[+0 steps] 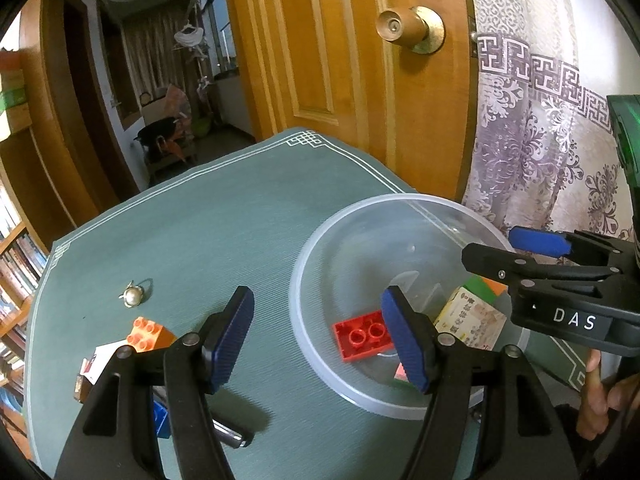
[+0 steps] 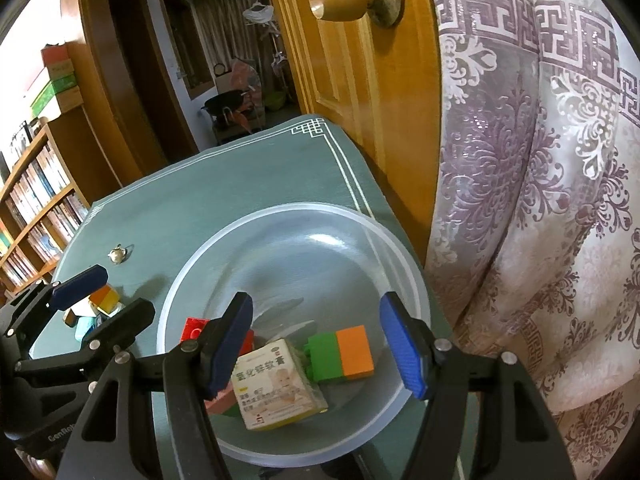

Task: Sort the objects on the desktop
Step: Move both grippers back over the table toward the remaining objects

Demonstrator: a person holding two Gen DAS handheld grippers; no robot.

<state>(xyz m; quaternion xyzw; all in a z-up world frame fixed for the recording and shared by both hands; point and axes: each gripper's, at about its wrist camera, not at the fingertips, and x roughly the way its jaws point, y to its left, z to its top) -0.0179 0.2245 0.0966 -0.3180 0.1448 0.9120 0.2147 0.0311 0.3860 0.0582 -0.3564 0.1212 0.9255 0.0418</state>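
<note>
A clear plastic bowl (image 1: pixel 320 256) (image 2: pixel 256 224) stands on the green table mat. In it lie a red brick (image 1: pixel 362 334) (image 2: pixel 194 328), a small white printed box (image 1: pixel 472 326) (image 2: pixel 276 384) and a green-and-orange brick (image 2: pixel 344 354). My left gripper (image 1: pixel 320 340) is open and empty over the bowl's left rim. My right gripper (image 2: pixel 320 350) is open and empty above the bowl; it also shows in the left wrist view (image 1: pixel 508 248). An orange brick (image 1: pixel 150 334), a blue brick (image 1: pixel 162 420) and a metal trinket (image 1: pixel 132 296) (image 2: pixel 117 255) lie on the mat to the left.
White cards (image 1: pixel 98 362) lie by the orange brick, and a dark pen-like object (image 1: pixel 230 434) sits under the left gripper. A wooden door (image 1: pixel 340 60) and a patterned curtain (image 2: pixel 540 180) stand close behind and right of the table. Bookshelves (image 2: pixel 36 200) are at the left.
</note>
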